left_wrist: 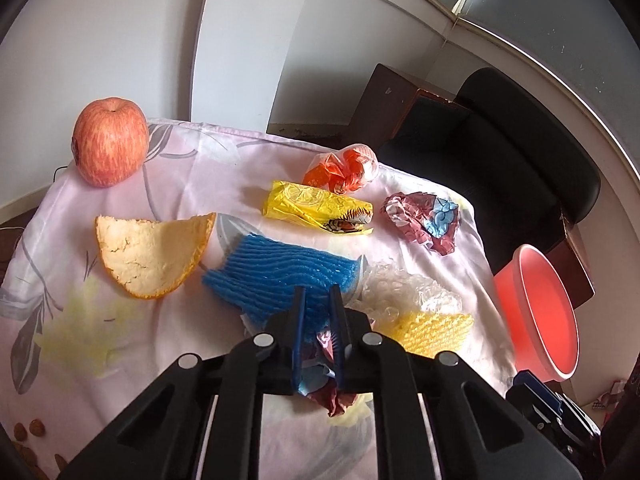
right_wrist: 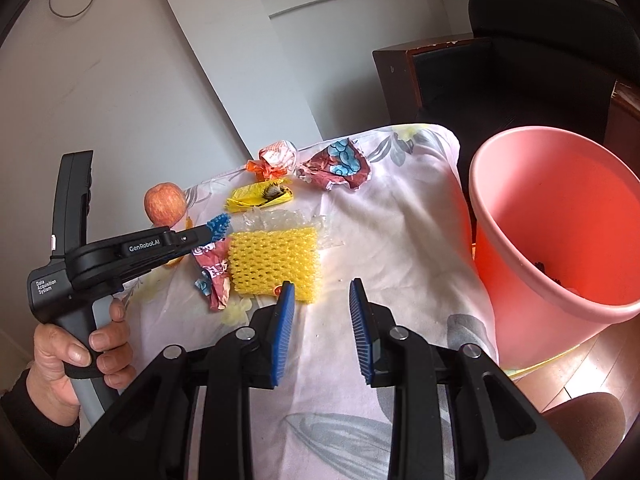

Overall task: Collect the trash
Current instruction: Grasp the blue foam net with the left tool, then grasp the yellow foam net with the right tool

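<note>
A: Left gripper point(left_wrist: 318, 312) is clamped on the maroon-and-blue crumpled wrapper point(left_wrist: 324, 376). The pads pinch it, and the crushed tail hangs below the fingers toward the camera.

B: And the pink bin point(left_wrist: 536, 312)?

A: Off to that gripper's right and a little ahead, past the table edge, sitting lower than the cloth. That's the relation that counts: I'd judge the carry goes rightward across the yellow foam net point(left_wrist: 434, 330) and the clear plastic point(left_wrist: 404, 288).

B: Right gripper point(right_wrist: 322, 320)?

A: Jaws apart, nothing between them, hovering over bare cloth. The yellow foam net point(right_wrist: 276, 266) lies just ahead and left of its left finger, with the net's long side across the line of the fingers. The pink bin point(right_wrist: 560, 240) is right beside this gripper, on its right.

B: So the right hand is nearer the bin?

A: Clearly nearer. But the wrapper point(right_wrist: 212, 276) is in the left gripper point(right_wrist: 208, 236), which sits left of the net.
</note>
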Demonstrator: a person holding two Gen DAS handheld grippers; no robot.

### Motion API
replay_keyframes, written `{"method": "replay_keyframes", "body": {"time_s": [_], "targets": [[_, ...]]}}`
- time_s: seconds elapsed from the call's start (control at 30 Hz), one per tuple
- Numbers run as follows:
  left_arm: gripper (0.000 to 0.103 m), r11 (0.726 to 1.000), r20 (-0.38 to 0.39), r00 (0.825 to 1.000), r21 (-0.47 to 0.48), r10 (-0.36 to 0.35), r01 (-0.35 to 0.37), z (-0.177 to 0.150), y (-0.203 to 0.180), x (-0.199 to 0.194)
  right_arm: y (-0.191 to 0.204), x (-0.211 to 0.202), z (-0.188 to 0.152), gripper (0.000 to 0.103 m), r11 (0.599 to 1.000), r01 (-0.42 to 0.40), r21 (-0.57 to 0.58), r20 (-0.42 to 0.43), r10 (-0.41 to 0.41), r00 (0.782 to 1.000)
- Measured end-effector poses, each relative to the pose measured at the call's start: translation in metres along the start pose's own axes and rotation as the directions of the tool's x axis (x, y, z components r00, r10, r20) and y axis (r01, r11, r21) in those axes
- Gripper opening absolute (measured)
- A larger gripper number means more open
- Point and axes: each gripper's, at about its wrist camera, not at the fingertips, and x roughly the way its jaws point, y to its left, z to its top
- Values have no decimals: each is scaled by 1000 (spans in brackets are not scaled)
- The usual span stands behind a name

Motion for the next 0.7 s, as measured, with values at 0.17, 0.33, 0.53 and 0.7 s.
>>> {"method": "replay_keyframes", "body": {"time_s": [0.17,0.33,0.53,0.7], "targets": [[6,1000,47,999,10,-4,3,-4,8,-24,4,16,7,29,999,-40,-10,-29,40,999],[6,1000,72,997,-4,-26,27,-9,18,-45,-1,38,15,48,997,-66,27,-71,67,995],[6,999,75,996,0,-38,39,-17,24,-57,1,59,19,49,997,-77,20,-82,79,994],[6,999,68,997,0,-41,42,-23,24,-59,6,69,15,48,995,-101,13,-102,101,990]]}}
